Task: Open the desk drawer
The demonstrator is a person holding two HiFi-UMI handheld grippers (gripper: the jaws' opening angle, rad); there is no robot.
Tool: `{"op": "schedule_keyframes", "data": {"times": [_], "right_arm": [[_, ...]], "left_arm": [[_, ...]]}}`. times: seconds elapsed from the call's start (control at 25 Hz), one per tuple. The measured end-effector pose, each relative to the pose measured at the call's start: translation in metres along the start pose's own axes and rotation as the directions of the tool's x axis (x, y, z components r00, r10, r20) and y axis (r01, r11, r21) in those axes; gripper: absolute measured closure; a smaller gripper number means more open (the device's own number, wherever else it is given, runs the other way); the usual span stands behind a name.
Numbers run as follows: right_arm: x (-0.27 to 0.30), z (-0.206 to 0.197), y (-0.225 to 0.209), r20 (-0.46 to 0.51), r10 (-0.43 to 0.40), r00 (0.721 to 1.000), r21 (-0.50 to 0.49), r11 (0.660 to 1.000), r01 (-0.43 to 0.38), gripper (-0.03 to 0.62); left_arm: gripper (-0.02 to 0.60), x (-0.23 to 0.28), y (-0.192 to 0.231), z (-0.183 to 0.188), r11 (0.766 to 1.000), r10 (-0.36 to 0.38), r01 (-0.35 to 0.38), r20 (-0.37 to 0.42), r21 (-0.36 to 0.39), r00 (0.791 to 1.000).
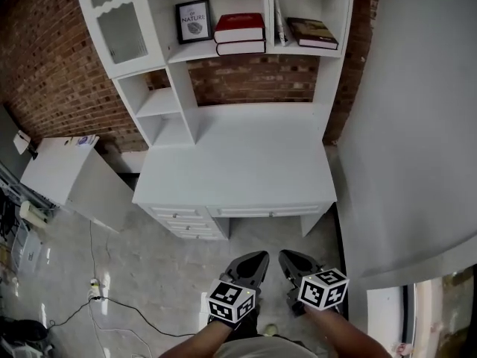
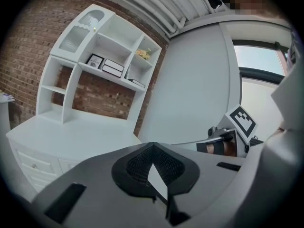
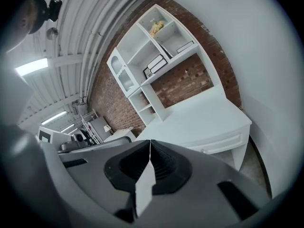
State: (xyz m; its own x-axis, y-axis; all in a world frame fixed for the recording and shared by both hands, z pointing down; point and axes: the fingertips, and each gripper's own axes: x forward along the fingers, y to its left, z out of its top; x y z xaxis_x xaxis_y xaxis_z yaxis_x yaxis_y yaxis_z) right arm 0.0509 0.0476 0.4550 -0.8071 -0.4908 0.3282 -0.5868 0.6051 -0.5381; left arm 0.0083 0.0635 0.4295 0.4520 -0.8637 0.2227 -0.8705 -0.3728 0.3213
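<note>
A white desk with a hutch stands against a brick wall. Its wide centre drawer is closed under the front edge, beside a stack of small drawers on the left. Low in the head view, my left gripper and right gripper hang side by side over the floor, a short way in front of the desk and touching nothing. Both are shut and empty. The left gripper view shows shut jaws with the desk beyond. In the right gripper view the shut jaws point toward the drawer front.
Red books, a framed print and another book sit on the hutch shelves. A white cabinet stands to the left. Cables lie on the floor. A grey wall rises close on the right.
</note>
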Motion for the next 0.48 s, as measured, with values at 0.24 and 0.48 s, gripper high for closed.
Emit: {"op": "schedule_keyframes", "data": {"times": [0.24,0.48], "right_arm": [[0.072,0.007,-0.038,-0.049,-0.065,0.997,0.045,0.997,0.067,0.576],[0.128,0.005,-0.083,-0.08,-0.124,0.989,0.096,0.987,0.131,0.576]], "left_arm": [[0.573,0.049,0.067,-0.003,1.0,-0.024,0.024,-0.059,-0.008,0.998],[0.573,0.091,0.118,-0.004,0.999,-0.049,0.048,-0.063,-0.017,0.997]]}}
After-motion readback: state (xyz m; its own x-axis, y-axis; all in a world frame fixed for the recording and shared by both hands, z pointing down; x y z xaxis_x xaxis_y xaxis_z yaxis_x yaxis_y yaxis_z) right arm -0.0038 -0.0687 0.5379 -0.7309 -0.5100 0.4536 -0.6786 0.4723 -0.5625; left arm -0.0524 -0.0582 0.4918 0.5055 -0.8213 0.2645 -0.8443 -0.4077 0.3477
